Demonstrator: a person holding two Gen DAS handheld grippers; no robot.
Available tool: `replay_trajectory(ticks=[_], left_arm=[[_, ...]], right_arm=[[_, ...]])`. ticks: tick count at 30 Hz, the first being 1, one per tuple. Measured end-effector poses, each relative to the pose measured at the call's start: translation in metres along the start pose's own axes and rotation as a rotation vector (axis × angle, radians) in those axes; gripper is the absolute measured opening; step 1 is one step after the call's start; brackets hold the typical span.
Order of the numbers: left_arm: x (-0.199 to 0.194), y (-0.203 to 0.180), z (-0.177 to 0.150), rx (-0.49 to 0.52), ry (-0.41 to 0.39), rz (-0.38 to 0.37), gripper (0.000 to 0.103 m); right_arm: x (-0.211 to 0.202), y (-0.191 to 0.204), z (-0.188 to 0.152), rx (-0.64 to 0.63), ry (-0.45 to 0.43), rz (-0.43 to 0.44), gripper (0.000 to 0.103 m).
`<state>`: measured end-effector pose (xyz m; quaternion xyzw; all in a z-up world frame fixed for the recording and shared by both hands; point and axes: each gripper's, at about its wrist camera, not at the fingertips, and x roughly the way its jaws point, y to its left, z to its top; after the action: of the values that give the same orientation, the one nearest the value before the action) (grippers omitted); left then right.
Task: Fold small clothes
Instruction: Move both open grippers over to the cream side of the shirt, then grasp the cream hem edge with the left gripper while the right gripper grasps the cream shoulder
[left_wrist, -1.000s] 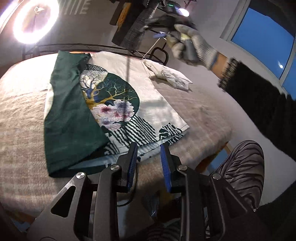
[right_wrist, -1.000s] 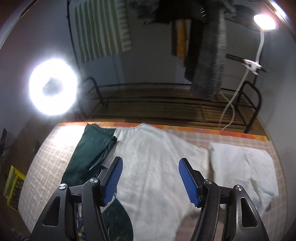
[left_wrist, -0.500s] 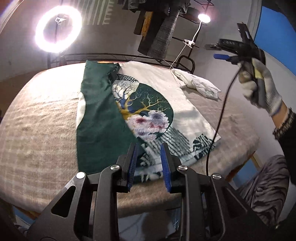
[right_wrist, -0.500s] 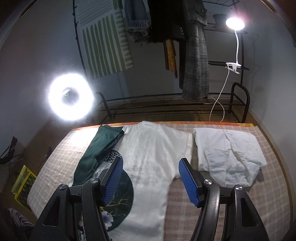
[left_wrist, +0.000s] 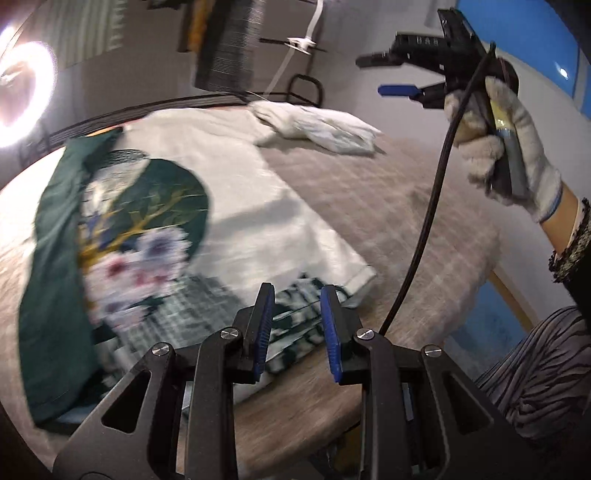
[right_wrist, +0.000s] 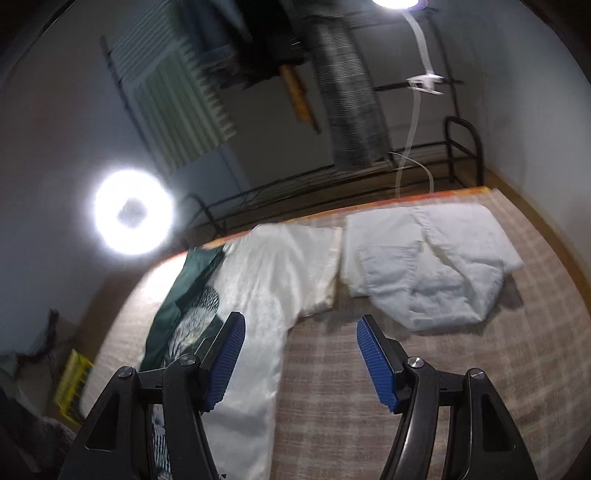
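A white T-shirt (left_wrist: 258, 206) with a round green tree-and-flower print lies flat on the checked table cloth (left_wrist: 406, 221). Its left side is folded over and shows dark green. My left gripper (left_wrist: 297, 325) hovers just above the shirt's near hem, its jaws a narrow gap apart with nothing between the pads. A gloved hand holds my right gripper (left_wrist: 371, 75) high at the right, open and empty. In the right wrist view that gripper (right_wrist: 299, 354) stands wide over the shirt (right_wrist: 273, 280) and bare cloth beside it. A folded white garment (right_wrist: 424, 266) lies past the shirt's right sleeve.
The folded white garment (left_wrist: 325, 125) lies at the table's far right corner. A ring light (right_wrist: 133, 218) glares at the back left, and hanging clothes (right_wrist: 351, 110) and a black rail stand behind the table. A black cable (left_wrist: 424, 221) dangles at right. A striped trouser leg (left_wrist: 535, 369) is near the table's edge.
Both views have swung to the right. The left gripper has come closer to the shirt's near right hem corner. The right gripper has pulled back towards the right sleeve. Neither gripper's jaws changed.
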<state>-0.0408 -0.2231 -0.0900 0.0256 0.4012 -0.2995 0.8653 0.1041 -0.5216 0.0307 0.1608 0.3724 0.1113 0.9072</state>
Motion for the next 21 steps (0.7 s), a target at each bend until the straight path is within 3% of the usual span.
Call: replay_trajectory(ticks=[6,8,11,17,18,20,21], left_arm=[[0.034,-0.029,0.009,0.052,0.042,-0.038,0.026],[0.044,-0.039,0.009,0.079,0.063,-0.049,0.043],[0.058,-0.046,0.008,0.085,0.098,-0.062,0.049],[0.077,-0.053,0.010,0.131,0.118,0.030,0.049],[0.079,-0.054,0.012,0.135,0.114,0.044,0.046],[0.081,-0.050,0.014,0.124,0.104,0.065,0.009],[0.082,-0.046,0.016,0.108,0.103,0.067,0.005]], right_arm=[[-0.015,-0.045,-0.001,0.100,-0.030,-0.026,0.066],[-0.010,-0.053,-0.002,0.118,-0.015,-0.036,0.066],[0.001,-0.057,-0.005,0.127,0.014,-0.040,0.066],[0.035,-0.057,-0.007,0.156,0.083,-0.005,0.066],[0.044,-0.056,-0.006,0.163,0.095,0.004,0.066],[0.060,-0.054,-0.004,0.178,0.118,0.015,0.066],[0.068,-0.053,-0.002,0.184,0.130,0.017,0.066]])
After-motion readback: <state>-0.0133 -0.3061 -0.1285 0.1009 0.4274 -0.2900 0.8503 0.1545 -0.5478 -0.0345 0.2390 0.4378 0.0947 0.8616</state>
